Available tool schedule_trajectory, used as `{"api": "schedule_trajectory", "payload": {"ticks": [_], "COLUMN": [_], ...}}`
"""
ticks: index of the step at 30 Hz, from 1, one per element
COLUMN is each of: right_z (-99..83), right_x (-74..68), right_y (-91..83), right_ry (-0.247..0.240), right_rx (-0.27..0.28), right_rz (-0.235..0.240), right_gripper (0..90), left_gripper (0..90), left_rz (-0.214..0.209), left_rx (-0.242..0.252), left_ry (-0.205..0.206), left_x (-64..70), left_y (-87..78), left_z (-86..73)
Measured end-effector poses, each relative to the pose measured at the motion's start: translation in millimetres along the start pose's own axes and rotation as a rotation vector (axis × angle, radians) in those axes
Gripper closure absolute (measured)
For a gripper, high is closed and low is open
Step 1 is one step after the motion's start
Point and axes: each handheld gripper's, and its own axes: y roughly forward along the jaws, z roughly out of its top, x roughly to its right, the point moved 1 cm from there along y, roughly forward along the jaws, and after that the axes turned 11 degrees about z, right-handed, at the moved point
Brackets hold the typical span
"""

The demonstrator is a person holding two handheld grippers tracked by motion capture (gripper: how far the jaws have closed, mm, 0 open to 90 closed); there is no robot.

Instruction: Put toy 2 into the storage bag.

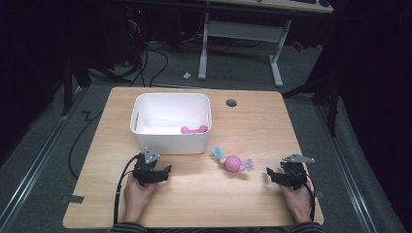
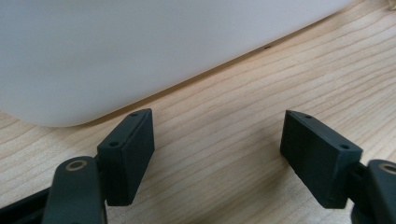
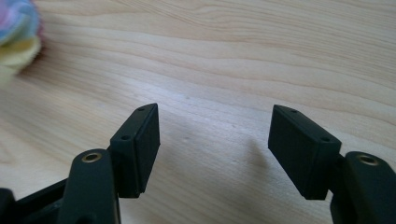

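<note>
- High view: a pink ball toy (image 1: 233,163) with soft blue and purple ends lies on the bench (image 1: 204,204), just in front of the white bin (image 1: 170,141). A pink toy (image 1: 194,129) is already in the bin. The right gripper (image 1: 270,173) and left gripper (image 1: 167,170) rest on the bench, each apart from the ball toy. It looks like the start of a pick-up: nothing is held yet. Next, a gripper needs to reach the ball toy and close on it, likely the right one.
- Left gripper view: the left gripper (image 2: 217,135) has its jaws spread wide, with nothing between them. The bin wall (image 2: 140,51) is just ahead.
- Right gripper view: the right gripper (image 3: 215,133) also has its jaws spread, over bare wood. A soft, pale corner of the ball toy (image 3: 16,28) peeks in at the top left.
</note>
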Motion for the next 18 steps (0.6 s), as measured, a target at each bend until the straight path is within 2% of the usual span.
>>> {"api": "schedule_trajectory", "payload": {"ticks": [2, 3, 6, 8, 9, 13, 15, 16, 17, 18], "right_z": [1.3, 5.5, 10.4, 16.8, 24.7, 35.1, 41.6, 41.6, 49.7, 53.4], "right_x": [-1.5, -7.3, -12.3, -16.3, -21.5, -35.2, -43.7, -43.7, -52.5, -56.0], "right_y": [-2.1, -7.9, -14.2, -20.8, -27.3, -32.6, -33.4, -33.4, -31.7, -29.6], "right_ry": [-0.002, -0.025, -0.042, -0.051, -0.072, -0.108, -0.141, -0.141, -0.177, -0.19], "right_rx": [0.001, -0.003, 0.001, 0.016, 0.031, 0.036, 0.03, 0.03, 0.02, 0.011], "right_rz": [0.009, 0.013, 0.018, 0.029, 0.043, 0.054, 0.075, 0.075, 0.099, 0.111], "right_gripper": [34.0, 34.5, 36.5, 36.8, 36.8, 35.6, 35.7, 35.7, 35.9, 35.6], "left_gripper": [26.2, 26.1, 26.1, 26.1, 26.1, 26.1, 26.0, 26.0, 26.0, 26.0], "left_rz": [0.0, 0.001, -0.002, -0.003, -0.003, -0.005, -0.004, -0.003, -0.005, -0.005], "left_rx": [0.0, 0.0, -0.001, 0.0, 0.0, 0.0, 0.0, 0.001, 0.001, 0.001], "left_ry": [0.001, 0.002, 0.004, 0.004, 0.005, 0.005, 0.005, 0.005, 0.007, 0.007], "left_x": [0.0, 0.2, 0.2, 0.4, 0.4, 0.5, 0.5, 0.8, 0.9, 0.9], "left_y": [0.0, 0.0, -0.1, -0.1, -0.1, -0.1, 0.0, 0.2, 0.3, 0.3], "left_z": [0.0, 0.0, 0.1, 0.1, 0.1, 0.0, 0.1, 0.2, 0.3, 0.3]}}
